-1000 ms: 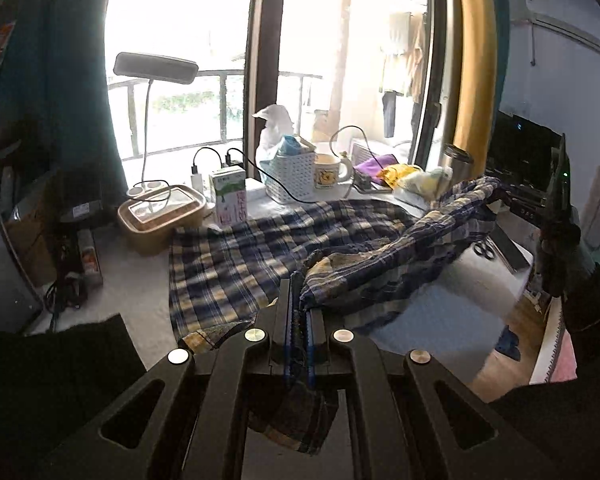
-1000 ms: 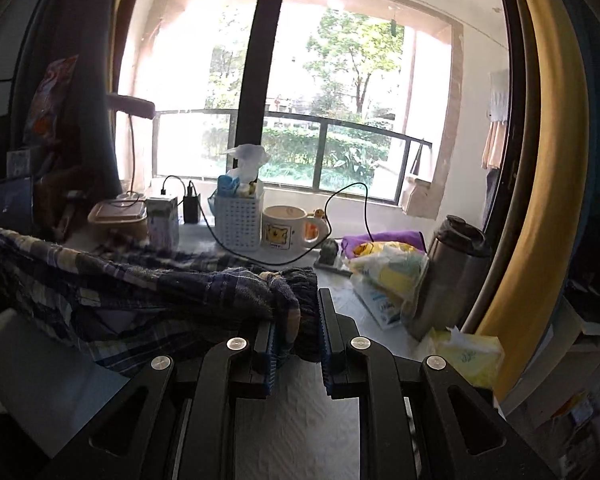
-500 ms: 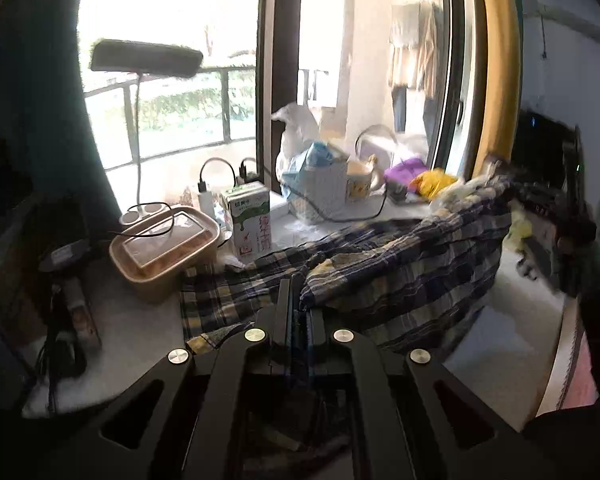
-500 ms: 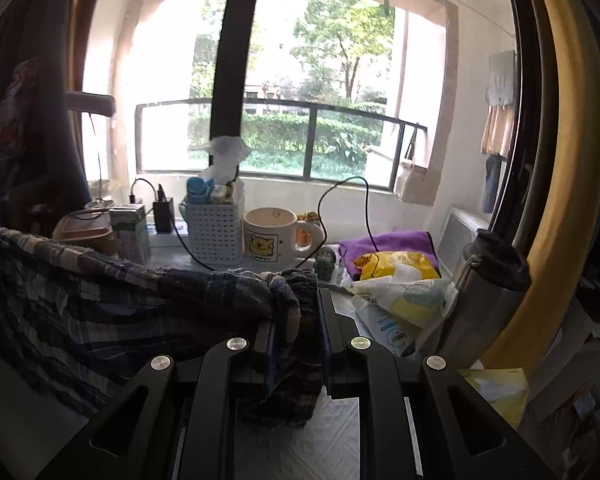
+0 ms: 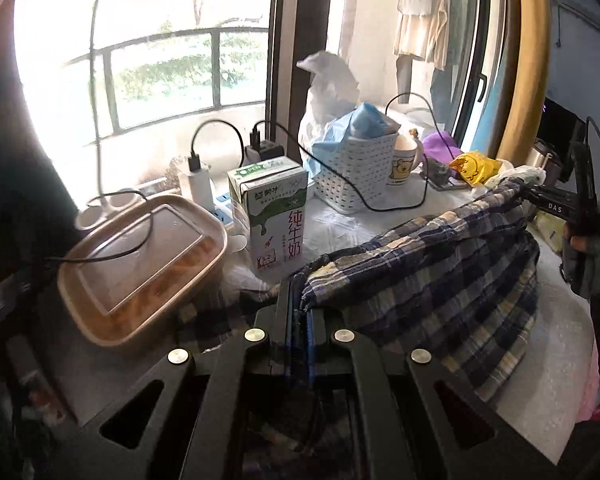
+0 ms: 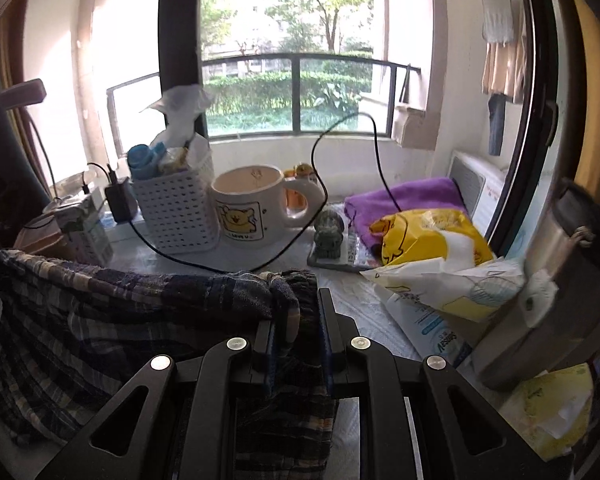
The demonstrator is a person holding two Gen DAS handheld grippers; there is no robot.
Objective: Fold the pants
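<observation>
Leftmost, beside the milk carton (image 5: 274, 216), a lidded food container (image 5: 140, 256) sits on the table (image 5: 340, 220), and just right of and below the carton the left gripper (image 5: 298, 312) has its jaws closed narrow on one corner of the plaid pants (image 5: 420, 272). From that pinch the pants rise and run rightward, past the white basket (image 5: 354, 168) and the bear mug (image 5: 402, 164) that stand behind the carton's right side, to the right gripper (image 5: 556, 204), seen at the far edge of the left wrist view; its own camera shows its jaws (image 6: 296, 320) clamped on a thick bunched hem, with loose cloth hanging below them. So the pants hang as a sagging band between the two grips, their lower part draping down to the table well right of the carton. The cloth looks light, thin and quite limp: it will fold wherever it is unsupported, sag in the middle, and probably slide a little in a shallow pinch. Corners and hems, where the layers are doubled, seem the surest places to hold. The charger cable (image 5: 364, 196) trailing right of the carton, and the mug, lie close enough that a swinging edge could catch them.
</observation>
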